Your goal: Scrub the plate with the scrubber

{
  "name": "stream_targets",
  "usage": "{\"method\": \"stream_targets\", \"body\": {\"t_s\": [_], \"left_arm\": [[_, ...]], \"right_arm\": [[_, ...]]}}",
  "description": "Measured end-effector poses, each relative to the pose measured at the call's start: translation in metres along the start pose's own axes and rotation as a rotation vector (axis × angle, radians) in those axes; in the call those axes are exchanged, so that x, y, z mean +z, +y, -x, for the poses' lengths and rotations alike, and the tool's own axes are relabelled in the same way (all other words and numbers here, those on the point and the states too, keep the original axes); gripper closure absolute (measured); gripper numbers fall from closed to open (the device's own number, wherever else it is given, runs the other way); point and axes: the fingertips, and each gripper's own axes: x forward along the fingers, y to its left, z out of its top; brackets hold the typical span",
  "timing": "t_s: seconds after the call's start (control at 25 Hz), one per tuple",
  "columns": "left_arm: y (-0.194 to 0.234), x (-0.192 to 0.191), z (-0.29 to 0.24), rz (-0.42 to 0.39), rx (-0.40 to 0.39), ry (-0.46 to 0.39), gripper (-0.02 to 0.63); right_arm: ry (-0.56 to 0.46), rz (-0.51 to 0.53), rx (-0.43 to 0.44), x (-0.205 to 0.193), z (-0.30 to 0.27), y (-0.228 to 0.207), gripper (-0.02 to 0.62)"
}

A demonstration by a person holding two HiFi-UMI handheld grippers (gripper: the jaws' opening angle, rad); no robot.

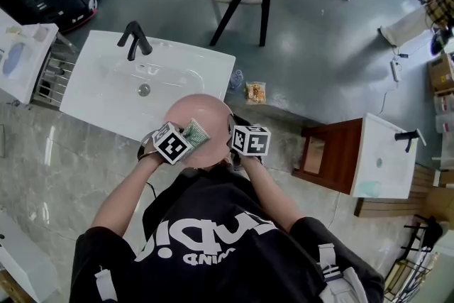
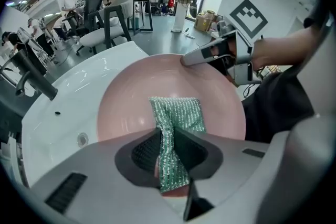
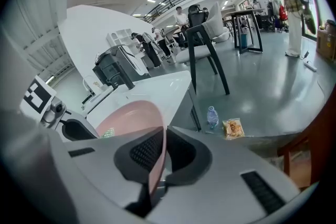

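Pinching the soft, limp scrubber (image 2: pixel 178 115) mid-cloth, the left gripper (image 2: pixel 167 152) lays it near the plate's (image 2: pixel 131 97) centre, reaching in from eight o'clock. The right gripper (image 3: pixel 157 157) clamps the rim at four o'clock. The plate looks stiff, glazed, probably slippery and breakable, so a rim hold suits. The sink (image 1: pixel 106 92) lies beyond at eleven o'clock.

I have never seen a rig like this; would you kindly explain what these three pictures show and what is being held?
There is no robot: a person holds a two-jaw gripper in each hand. The head view looks down from a camera on the person's head; the other two cameras ride on the grippers and look along their jaws. The left gripper is shut on a green scrubber, which lies against a pink plate. The right gripper clamps the plate's rim. The plate is over a white sink with a black faucet.
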Motion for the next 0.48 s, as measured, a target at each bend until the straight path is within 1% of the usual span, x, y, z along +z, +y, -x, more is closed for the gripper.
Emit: {"method": "stream_targets", "body": {"t_s": [0.2,0.4,0.48], "left_arm": [[-0.018,0.017,-0.008,-0.032,-0.031,-0.038,0.512],[-0.027,0.031,-0.014,-0.047,-0.051,-0.058,0.512],[-0.029,0.039,-0.016,-0.041,-0.054,-0.076,0.512]], "right_arm": [[-0.003,-0.010,-0.011,-0.001,-0.001,-0.003,0.566],[0.000,-0.030,-0.006,-0.002,0.000,-0.004,0.566],[0.010,-0.041,0.009,-0.002,-0.001,-0.003,0.566]]}}
